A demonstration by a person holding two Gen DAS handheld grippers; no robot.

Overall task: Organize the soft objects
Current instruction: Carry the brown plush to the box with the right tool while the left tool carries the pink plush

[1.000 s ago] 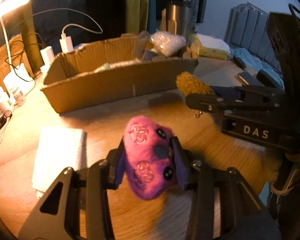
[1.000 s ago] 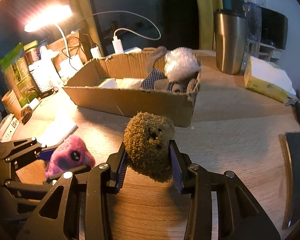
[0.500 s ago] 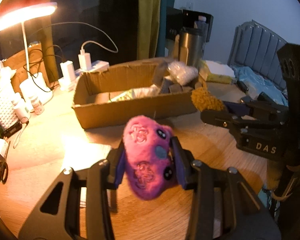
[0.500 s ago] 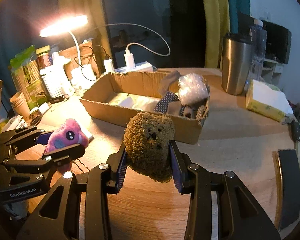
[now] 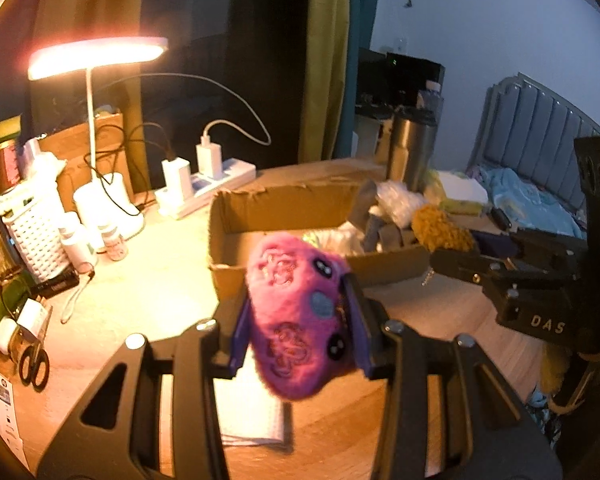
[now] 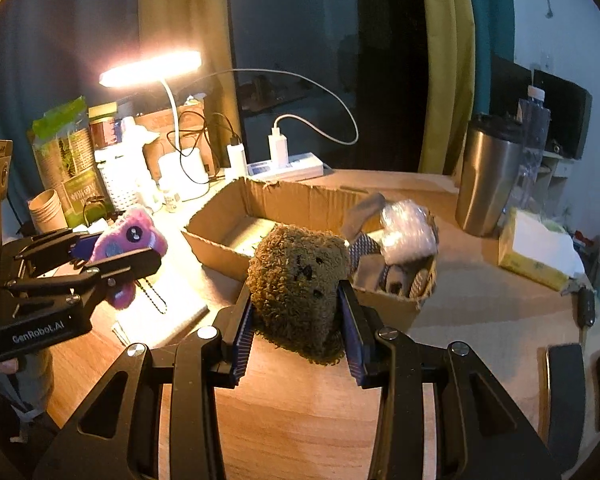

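Your left gripper (image 5: 298,322) clamps the pink plush (image 5: 296,312) above the table (image 6: 300,420); your right gripper (image 6: 298,320) clamps the brown plush (image 6: 298,292) beside it. Socks (image 6: 384,264) already fill the box (image 6: 320,204); both toys remain outside.

The scene is lit warmly by a desk lamp (image 5: 100,56), whose head is blown out to glare, while the far room is left dim and bluish. Straight lines are bent by fisheye distortion, corners are vignetted black, and slight blur is seen on the pink plush toy (image 5: 296,312).
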